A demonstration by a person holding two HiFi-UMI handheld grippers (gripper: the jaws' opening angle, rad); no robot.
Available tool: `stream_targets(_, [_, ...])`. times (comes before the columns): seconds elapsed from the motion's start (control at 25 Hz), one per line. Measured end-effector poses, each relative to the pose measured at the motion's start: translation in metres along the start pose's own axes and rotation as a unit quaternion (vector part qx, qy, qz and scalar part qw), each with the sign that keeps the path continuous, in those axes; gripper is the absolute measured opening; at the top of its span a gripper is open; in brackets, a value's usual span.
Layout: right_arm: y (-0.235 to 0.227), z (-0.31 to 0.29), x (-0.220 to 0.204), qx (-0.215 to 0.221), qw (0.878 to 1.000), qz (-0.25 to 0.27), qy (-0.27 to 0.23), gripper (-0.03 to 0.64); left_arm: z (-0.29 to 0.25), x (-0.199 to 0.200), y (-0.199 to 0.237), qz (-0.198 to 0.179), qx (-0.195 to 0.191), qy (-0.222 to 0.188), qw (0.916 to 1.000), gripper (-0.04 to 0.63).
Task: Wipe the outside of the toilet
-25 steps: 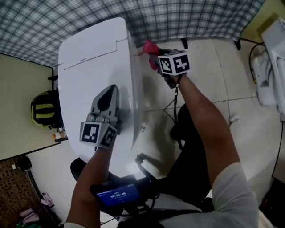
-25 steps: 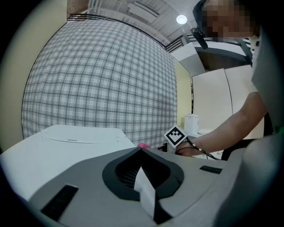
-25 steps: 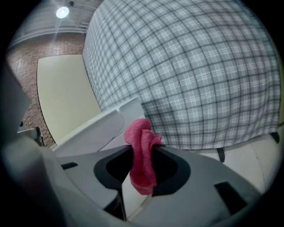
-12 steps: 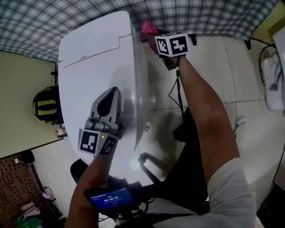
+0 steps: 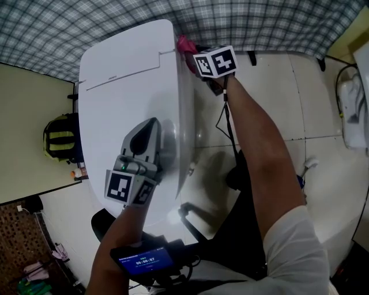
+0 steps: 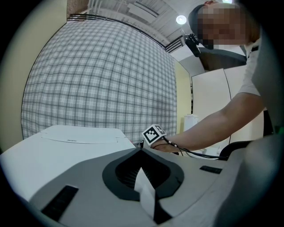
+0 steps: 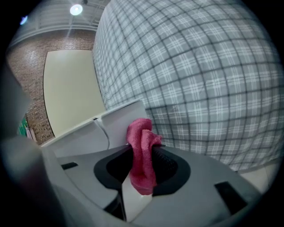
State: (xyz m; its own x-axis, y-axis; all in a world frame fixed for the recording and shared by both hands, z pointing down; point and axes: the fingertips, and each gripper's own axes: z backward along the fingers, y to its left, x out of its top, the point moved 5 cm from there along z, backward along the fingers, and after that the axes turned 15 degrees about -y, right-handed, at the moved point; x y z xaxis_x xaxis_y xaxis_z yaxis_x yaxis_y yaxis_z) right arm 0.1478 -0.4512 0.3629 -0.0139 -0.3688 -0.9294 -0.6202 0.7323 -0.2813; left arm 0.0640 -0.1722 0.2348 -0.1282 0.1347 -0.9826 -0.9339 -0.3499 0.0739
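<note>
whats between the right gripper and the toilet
A pink cloth, clamped in the right gripper, at the rear of the toilet; head and right gripper views show it.

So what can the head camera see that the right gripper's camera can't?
Only the head view: the left gripper, shut, over the white toilet, and a yellow and black backpack beside it. Only the right gripper view: a brick wall and a ceiling light. Both: the pink cloth pinched in the right gripper, the toilet and the checked curtain.
</note>
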Motion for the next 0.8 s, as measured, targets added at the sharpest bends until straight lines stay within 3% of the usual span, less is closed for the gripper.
stream_targets(0.8, [0.052,0.055,-0.056,0.066,0.997,-0.045,0.016,0.124,-0.001,0.000,0.001,-0.001,-0.001,0.002,1.0000,0.000])
